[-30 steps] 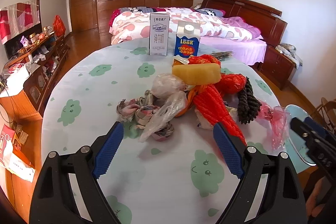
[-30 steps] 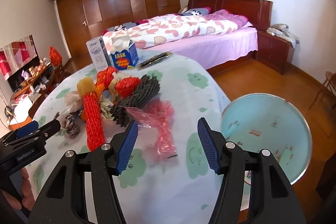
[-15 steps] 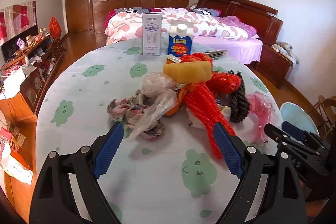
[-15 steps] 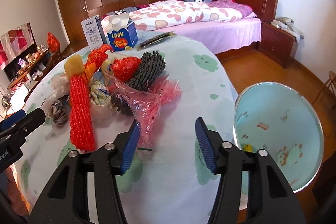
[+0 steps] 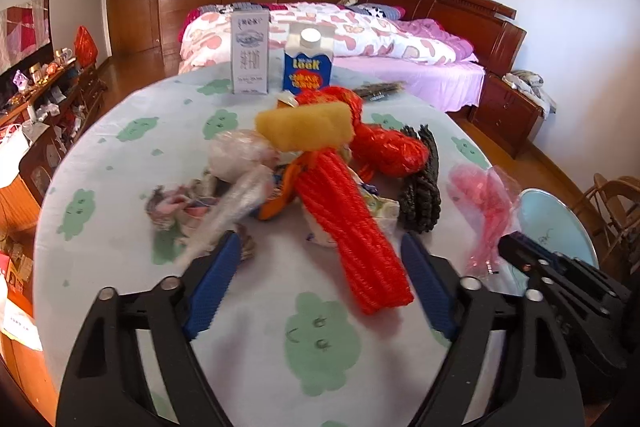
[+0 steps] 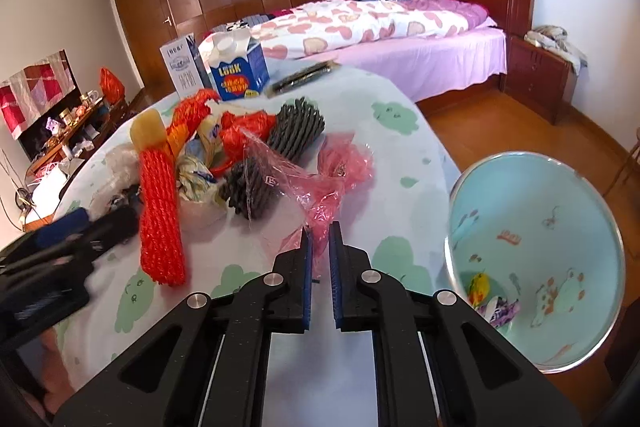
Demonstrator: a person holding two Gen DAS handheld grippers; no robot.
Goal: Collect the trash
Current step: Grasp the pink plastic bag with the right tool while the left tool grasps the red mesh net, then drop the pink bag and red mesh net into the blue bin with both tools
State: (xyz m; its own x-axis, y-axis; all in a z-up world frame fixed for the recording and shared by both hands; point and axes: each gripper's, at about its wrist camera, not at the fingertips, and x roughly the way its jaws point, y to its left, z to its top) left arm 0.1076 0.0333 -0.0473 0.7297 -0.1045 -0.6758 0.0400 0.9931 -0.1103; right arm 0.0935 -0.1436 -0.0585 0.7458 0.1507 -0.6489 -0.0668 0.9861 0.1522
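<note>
Beside table (image 6: 400, 155): blue bin (image 6: 560, 211) w/ few wrappers (image 6: 490, 297).

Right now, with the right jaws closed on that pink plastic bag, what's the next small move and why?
Probably lift the right gripper and swing it to the pale blue cartoon-printed bin beside the table. Its jaws have just closed on an edge of the crinkled pink plastic bag, most of which lies on the cloud-print tablecloth.

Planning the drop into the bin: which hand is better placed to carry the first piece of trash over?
Right: the right gripper has its jaws closed on the pink plastic bag, with the bin beside it. The left gripper holds nothing.
</note>
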